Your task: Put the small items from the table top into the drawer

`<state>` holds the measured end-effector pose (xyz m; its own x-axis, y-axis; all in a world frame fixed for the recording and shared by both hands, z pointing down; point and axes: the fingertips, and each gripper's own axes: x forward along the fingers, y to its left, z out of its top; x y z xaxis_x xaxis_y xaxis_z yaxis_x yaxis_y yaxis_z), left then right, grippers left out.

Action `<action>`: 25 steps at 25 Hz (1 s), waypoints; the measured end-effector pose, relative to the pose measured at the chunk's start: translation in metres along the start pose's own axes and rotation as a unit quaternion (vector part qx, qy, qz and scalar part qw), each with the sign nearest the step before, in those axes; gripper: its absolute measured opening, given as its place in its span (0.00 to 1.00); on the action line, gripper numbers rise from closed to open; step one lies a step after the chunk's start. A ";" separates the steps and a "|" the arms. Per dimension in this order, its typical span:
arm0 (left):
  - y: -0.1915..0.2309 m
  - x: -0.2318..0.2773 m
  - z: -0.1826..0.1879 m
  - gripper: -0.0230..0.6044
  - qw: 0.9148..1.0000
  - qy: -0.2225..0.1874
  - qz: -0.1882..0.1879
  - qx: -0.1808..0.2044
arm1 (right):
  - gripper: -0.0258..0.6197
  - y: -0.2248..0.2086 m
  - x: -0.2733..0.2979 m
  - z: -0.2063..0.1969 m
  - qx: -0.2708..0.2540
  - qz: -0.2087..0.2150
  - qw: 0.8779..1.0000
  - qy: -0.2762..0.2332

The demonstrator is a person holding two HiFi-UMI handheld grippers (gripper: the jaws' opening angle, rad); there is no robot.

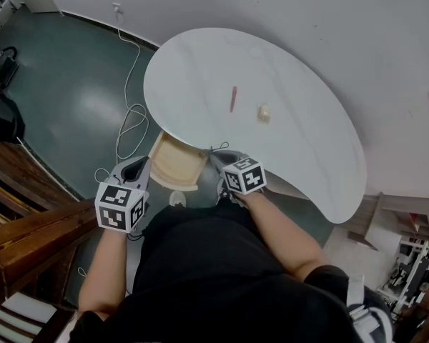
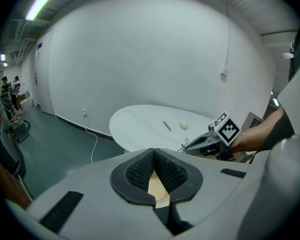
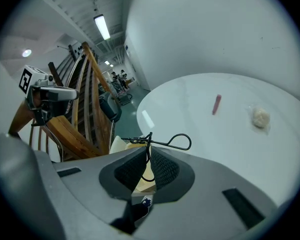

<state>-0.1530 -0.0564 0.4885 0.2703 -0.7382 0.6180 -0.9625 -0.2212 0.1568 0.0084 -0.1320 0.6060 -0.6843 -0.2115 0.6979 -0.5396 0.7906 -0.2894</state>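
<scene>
On the white table (image 1: 300, 148) lie a thin red stick (image 1: 233, 98) and, to its right, a small cream lump (image 1: 264, 112); both also show in the right gripper view, the stick (image 3: 216, 104) and the lump (image 3: 260, 117). A pale wooden drawer (image 1: 173, 164) stands pulled out under the table's near edge. My right gripper (image 3: 147, 151) is shut on a black wire clip (image 3: 180, 142), holding it at the drawer's right side (image 1: 225, 156). My left gripper (image 1: 139, 164) hangs left of the drawer, shut and empty (image 2: 153, 151).
A white cable (image 1: 131, 116) loops across the green floor left of the table. Dark wooden railing (image 1: 28, 220) runs along my left. Wooden furniture (image 1: 397, 213) stands at the right. The wall is just behind the table.
</scene>
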 end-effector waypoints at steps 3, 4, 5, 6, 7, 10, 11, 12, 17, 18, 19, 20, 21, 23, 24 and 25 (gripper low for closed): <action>0.008 -0.009 -0.010 0.06 1.000 0.000 0.003 -0.006 | 0.08 0.026 0.019 -0.006 -0.018 0.019 1.000 0.017; 0.011 -0.011 -0.013 0.06 1.000 0.000 0.004 -0.008 | 0.08 0.034 0.025 -0.008 -0.025 0.025 0.999 0.025; 0.013 -0.014 -0.015 0.06 1.000 0.000 0.006 -0.010 | 0.08 0.041 0.032 -0.011 -0.032 0.032 0.998 0.032; 0.014 -0.016 -0.018 0.06 1.000 0.000 0.007 -0.011 | 0.08 0.048 0.038 -0.014 -0.040 0.038 0.998 0.040; 0.015 -0.018 -0.020 0.06 1.000 -0.001 0.009 -0.012 | 0.08 0.053 0.045 -0.017 -0.048 0.044 0.997 0.047; 0.019 -0.025 -0.028 0.06 1.000 -0.001 0.015 -0.020 | 0.08 0.065 0.065 -0.025 -0.067 0.055 0.994 0.068; 0.021 -0.026 -0.031 0.06 1.000 -0.001 0.017 -0.023 | 0.08 0.068 0.072 -0.027 -0.072 0.057 0.993 0.074; 0.022 -0.028 -0.034 0.06 0.999 0.000 0.019 -0.027 | 0.08 0.070 0.078 -0.029 -0.077 0.059 0.992 0.080; 0.029 -0.036 -0.046 0.06 0.998 0.003 0.034 -0.045 | 0.08 0.076 0.107 -0.038 -0.106 0.069 0.986 0.113; 0.029 -0.037 -0.049 0.06 0.998 0.003 0.038 -0.049 | 0.08 0.076 0.114 -0.042 -0.115 0.070 0.983 0.121; 0.030 -0.039 -0.051 0.06 0.998 0.003 0.041 -0.052 | 0.08 0.075 0.120 -0.045 -0.126 0.069 0.981 0.130; 0.030 -0.040 -0.054 0.06 0.997 0.003 0.044 -0.055 | 0.08 0.073 0.127 -0.048 -0.138 0.068 0.978 0.139; 0.031 -0.042 -0.055 0.06 0.997 0.005 0.049 -0.058 | 0.08 0.071 0.133 -0.050 -0.150 0.065 0.975 0.149; 0.032 -0.046 -0.059 0.06 0.996 0.008 0.057 -0.064 | 0.08 0.070 0.146 -0.055 -0.169 0.066 0.969 0.168; 0.032 -0.049 -0.061 0.06 0.996 0.010 0.062 -0.069 | 0.08 0.071 0.153 -0.060 -0.174 0.071 0.966 0.177; 0.032 -0.052 -0.064 0.06 0.995 0.011 0.067 -0.073 | 0.08 0.073 0.160 -0.066 -0.180 0.077 0.963 0.186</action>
<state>-0.1995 0.0157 0.5103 0.1406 -0.7408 0.6569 -0.9831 -0.0257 0.1815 -0.1080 -0.0702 0.7402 -0.4827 0.0917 0.8710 -0.1943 0.9585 -0.2086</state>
